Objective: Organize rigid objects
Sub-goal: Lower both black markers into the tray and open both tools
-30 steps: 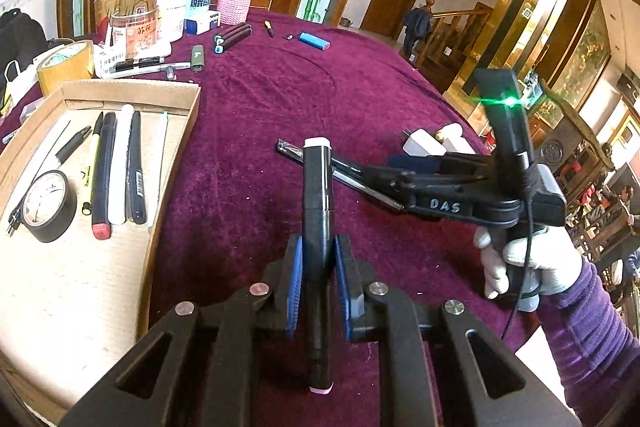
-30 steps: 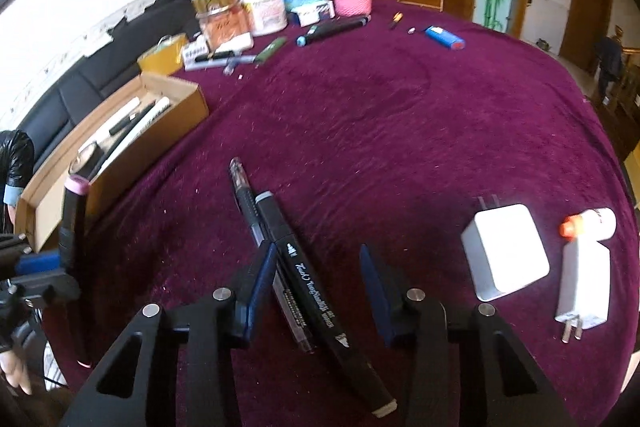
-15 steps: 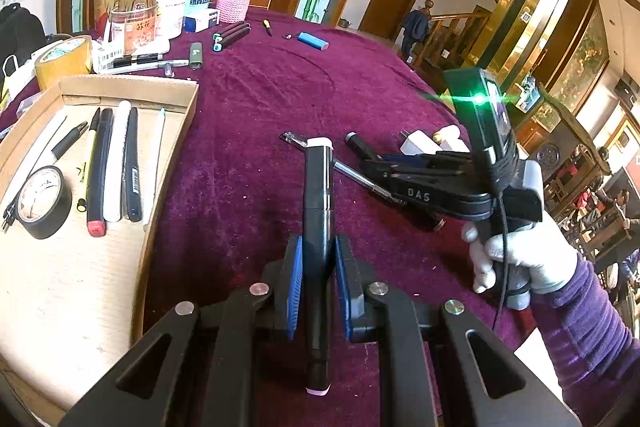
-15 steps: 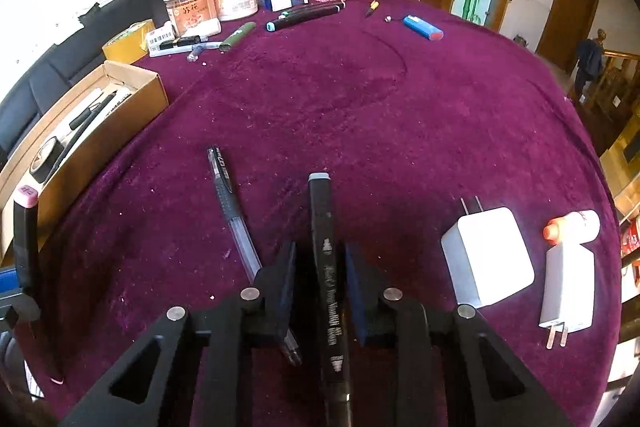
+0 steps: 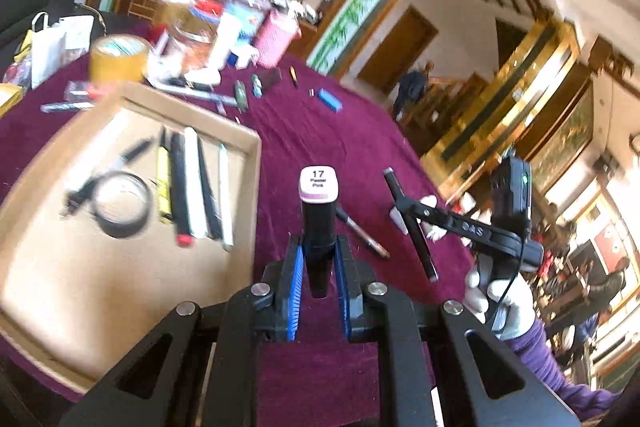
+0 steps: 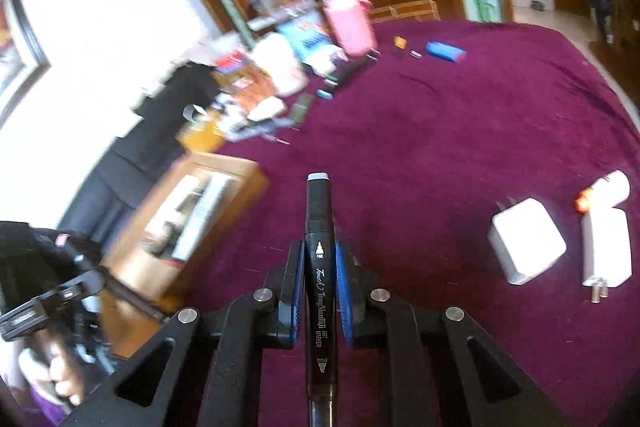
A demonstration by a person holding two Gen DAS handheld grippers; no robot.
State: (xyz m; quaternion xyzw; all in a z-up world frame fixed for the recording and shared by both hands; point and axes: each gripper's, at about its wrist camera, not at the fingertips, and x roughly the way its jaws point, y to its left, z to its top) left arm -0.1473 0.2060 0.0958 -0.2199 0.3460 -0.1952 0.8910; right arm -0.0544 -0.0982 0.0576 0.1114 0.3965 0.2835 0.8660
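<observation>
My left gripper (image 5: pixel 318 259) is shut on a black marker with a pink "17" cap (image 5: pixel 319 203), held above the purple tablecloth just right of the cardboard box (image 5: pixel 120 259). The box holds several pens (image 5: pixel 192 195) and a black tape roll (image 5: pixel 120 205). My right gripper (image 6: pixel 319 263) is shut on a black Touch marker (image 6: pixel 319 227), lifted off the cloth. In the left wrist view that gripper (image 5: pixel 416 211) is to the right with its marker (image 5: pixel 412 227) tilted. A loose pen (image 5: pixel 362 233) lies on the cloth between them.
Two white chargers (image 6: pixel 526 241) and a small white bottle with an orange tip (image 6: pixel 604 191) lie at the right. Jars, a pink cup (image 6: pixel 350 23), a blue lighter (image 6: pixel 444 51), more pens and a tape roll (image 5: pixel 116 57) crowd the table's far side.
My right gripper lifted its black marker off the cloth and swung toward the box. My left gripper tilted up and moved left beside the box, still holding the pink-capped marker.
</observation>
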